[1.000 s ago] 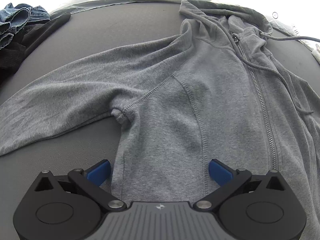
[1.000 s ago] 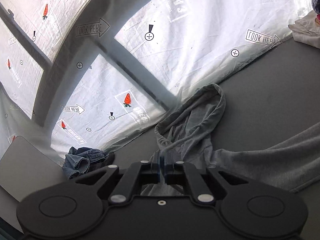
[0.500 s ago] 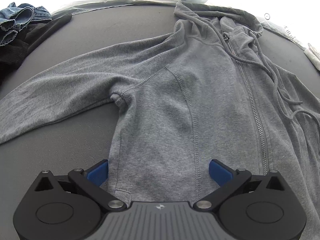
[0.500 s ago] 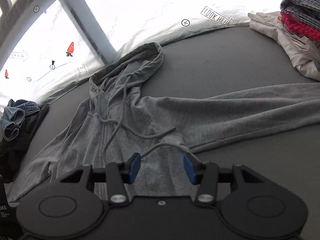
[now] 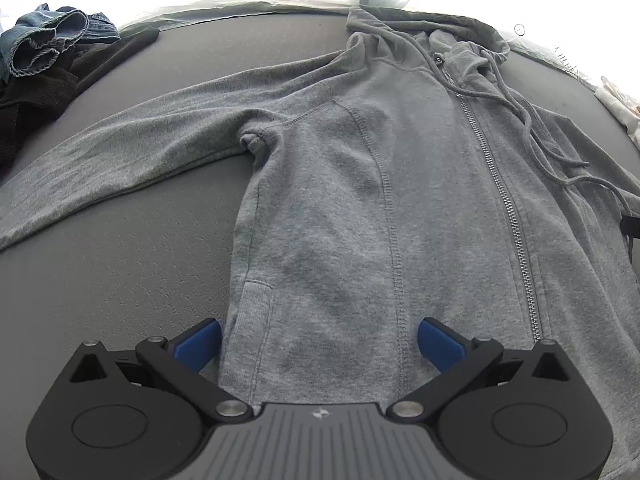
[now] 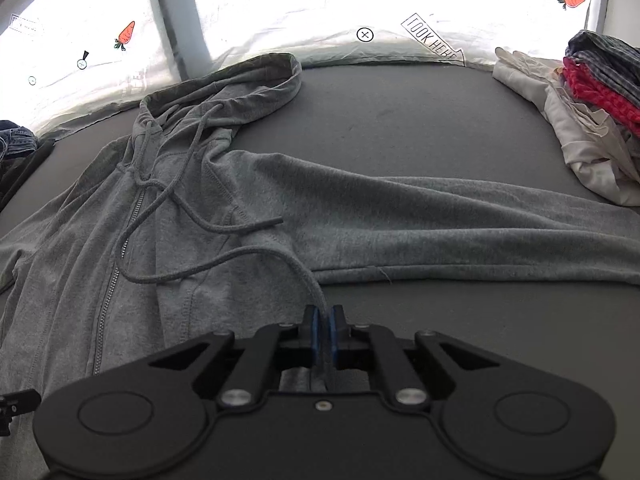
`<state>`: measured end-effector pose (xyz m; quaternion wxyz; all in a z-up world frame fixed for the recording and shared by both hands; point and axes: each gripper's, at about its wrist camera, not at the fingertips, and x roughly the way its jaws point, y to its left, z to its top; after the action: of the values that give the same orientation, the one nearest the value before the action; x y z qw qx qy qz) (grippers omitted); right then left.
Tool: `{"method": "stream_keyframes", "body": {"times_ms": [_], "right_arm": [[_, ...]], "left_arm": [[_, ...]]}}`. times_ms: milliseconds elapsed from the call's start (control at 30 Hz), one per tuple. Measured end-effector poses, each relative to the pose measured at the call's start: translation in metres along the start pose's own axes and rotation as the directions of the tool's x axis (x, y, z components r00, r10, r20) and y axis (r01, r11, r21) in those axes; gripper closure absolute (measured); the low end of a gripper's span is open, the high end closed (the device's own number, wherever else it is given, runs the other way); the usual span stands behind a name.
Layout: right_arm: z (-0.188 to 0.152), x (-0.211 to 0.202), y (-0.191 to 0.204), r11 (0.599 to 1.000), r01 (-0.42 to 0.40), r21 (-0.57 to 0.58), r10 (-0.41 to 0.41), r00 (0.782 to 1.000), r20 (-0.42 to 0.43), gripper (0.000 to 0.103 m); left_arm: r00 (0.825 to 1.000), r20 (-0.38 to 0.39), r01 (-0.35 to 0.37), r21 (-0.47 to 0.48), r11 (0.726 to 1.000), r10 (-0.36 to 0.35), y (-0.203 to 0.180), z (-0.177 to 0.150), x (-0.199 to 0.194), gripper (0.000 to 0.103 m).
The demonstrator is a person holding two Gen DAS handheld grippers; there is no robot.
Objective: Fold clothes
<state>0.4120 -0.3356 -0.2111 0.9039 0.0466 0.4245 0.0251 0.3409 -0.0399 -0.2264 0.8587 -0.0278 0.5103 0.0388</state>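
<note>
a gray hoodie (image 5: 360, 184) lies flat on a dark gray table (image 5: 112, 272), front side up, with its zipper (image 5: 504, 200) closed down the middle. the hood (image 6: 236, 80) is at the far end, by the bright white sheet (image 6: 320, 4) with little carrots and arrows on it. one sleeve (image 5: 120, 152) goes out to the left side and the other sleeve (image 6: 460, 228) goes out to the right side, both resting on the table. the left tongs (image 5: 319, 342) are wide open over the bottom part of the hoodie, with one blue finger on each side of the cloth, and they hold nothing. the right tongs (image 6: 323, 330) are pressed together on a gray string (image 6: 224, 262) from the hood, and the string runs from the blue pads in a curve across the chest of the hoodie. the other string (image 6: 240, 226) lies loose on the hoodie near it. a pile of blue jeans (image 5: 44, 44) and dark clothes (image 5: 48, 84) sits at the far left corner. a stack of clothes (image 6: 580, 120), white, red and striped, sits at the far right, close to the end of the right sleeve.
</note>
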Motion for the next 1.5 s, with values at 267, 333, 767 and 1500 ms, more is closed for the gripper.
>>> {"method": "stream_keyframes", "body": {"times_ms": [267,333,767,1500], "right_arm": [[0.027,-0.075,0.015,0.958,-0.276,0.076,0.249,0.935,0.254,0.100],[0.023,-0.073,0.023,0.946,-0.312,0.086,0.288,0.933,0.215,0.099],[-0.042,-0.069,0.011,0.983,-0.083,0.165,0.092,0.994,-0.053,0.057],[-0.076,-0.092,-0.194,0.982,0.183,0.042,-0.184,0.983,0.026,0.055]], "left_arm": [[1.000,0.000,-0.007,0.001,1.000,0.007,-0.001,0.000,0.000,0.000],[1.000,0.004,-0.007,0.002,1.000,0.007,-0.001,-0.001,0.000,0.000],[1.000,-0.007,-0.028,-0.031,0.999,0.028,-0.004,0.000,-0.001,0.000],[0.930,0.173,-0.324,-0.026,0.946,0.323,-0.130,-0.034,-0.057,0.000]]}}
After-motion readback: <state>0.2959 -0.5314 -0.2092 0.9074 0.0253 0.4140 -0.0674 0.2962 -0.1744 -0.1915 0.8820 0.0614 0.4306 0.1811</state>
